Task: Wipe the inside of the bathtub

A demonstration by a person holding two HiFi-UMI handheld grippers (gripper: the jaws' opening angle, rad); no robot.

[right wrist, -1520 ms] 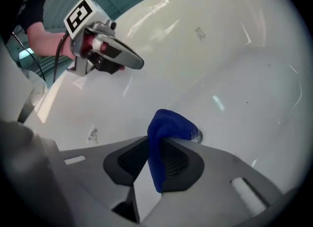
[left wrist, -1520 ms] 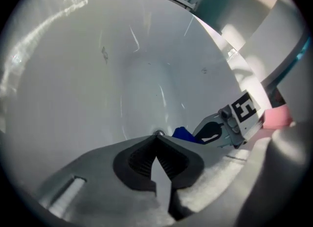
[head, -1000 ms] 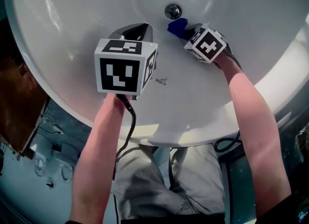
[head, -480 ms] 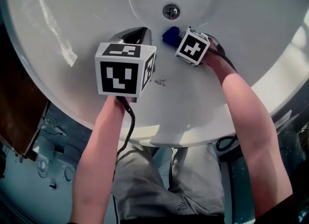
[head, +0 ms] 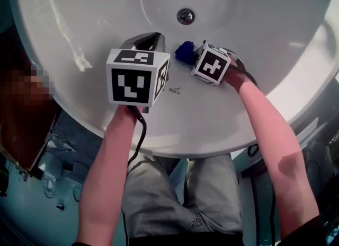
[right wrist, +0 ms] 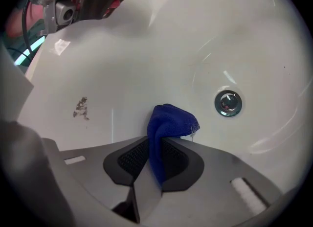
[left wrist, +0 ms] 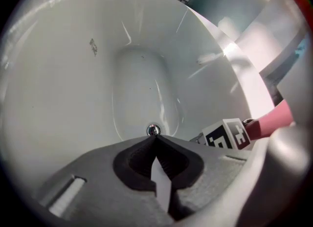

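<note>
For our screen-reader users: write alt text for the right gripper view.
The right gripper is shut on a bunched dark-blue cloth, with the glossy white bathtub behind it. A round chrome drain sits to the right of the cloth, and a small dark smudge to its left.

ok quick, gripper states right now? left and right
Left gripper: closed, fingers together, holding nothing.
Right gripper: closed on the blue cloth.
</note>
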